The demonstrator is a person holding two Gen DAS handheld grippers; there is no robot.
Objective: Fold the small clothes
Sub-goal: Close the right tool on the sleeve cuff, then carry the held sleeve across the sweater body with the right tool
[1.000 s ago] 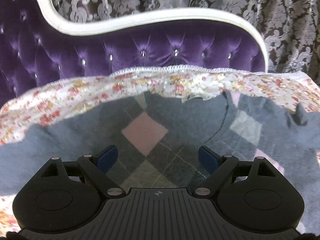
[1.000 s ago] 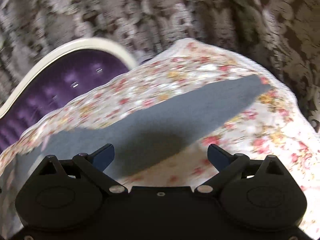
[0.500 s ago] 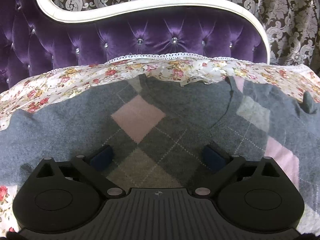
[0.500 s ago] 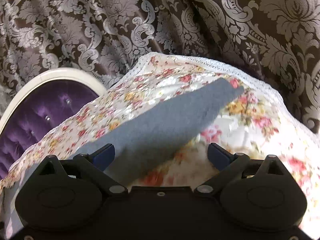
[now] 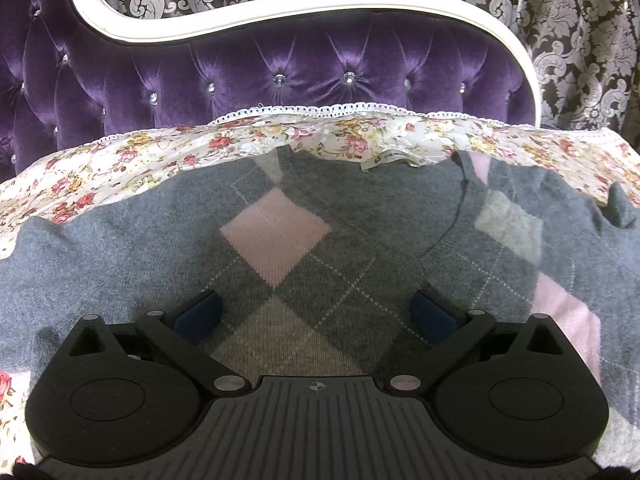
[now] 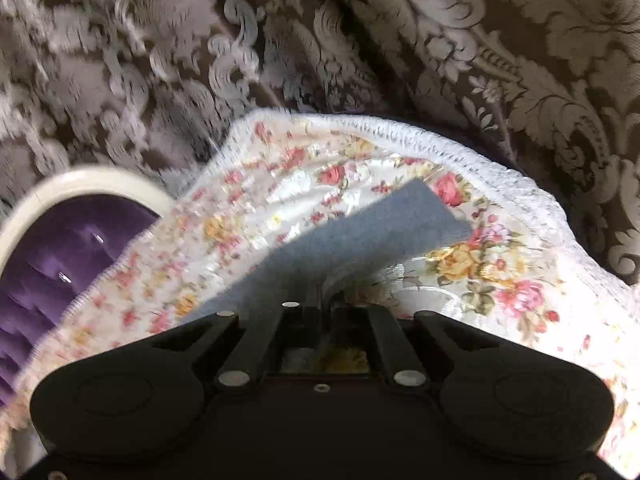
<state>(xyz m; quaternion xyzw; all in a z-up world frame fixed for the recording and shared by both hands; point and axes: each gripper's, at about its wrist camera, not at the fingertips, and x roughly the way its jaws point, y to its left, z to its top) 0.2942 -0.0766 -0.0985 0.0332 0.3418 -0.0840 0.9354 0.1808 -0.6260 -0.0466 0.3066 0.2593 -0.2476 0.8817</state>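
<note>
A grey sweater [image 5: 360, 216] with pink and pale grey argyle diamonds lies spread flat, front up, on a floral cloth [image 5: 120, 168] that covers the seat of a purple tufted sofa [image 5: 280, 68]. Its V-neck points toward the camera in the left wrist view, and a small white label [image 5: 386, 162] shows at the back of the collar, next to the cloth's rumpled far edge. The left gripper [image 5: 316, 314] sits low over the sweater's chest, its jaws spread wide; the two blue pads [image 5: 200, 312] rest on or just above the knit on either side of a beige diamond, with nothing caught between them. One sleeve [image 6: 360, 240] reaches out over the cloth toward its lace-trimmed edge [image 6: 460, 152], the cuff end lying flat near a large red rose in the print. The right gripper [image 6: 326, 300] has its jaws pressed together on the near part of this sleeve, where the grey fabric bunches and lifts slightly off the cloth at the fingertips. The left side of the right wrist view is smeared with motion blur, so detail there is hard to read. A brown damask curtain [image 6: 480, 60] hangs behind the sofa, whose white frame [image 5: 304, 8] curves along the top of the backrest.
</note>
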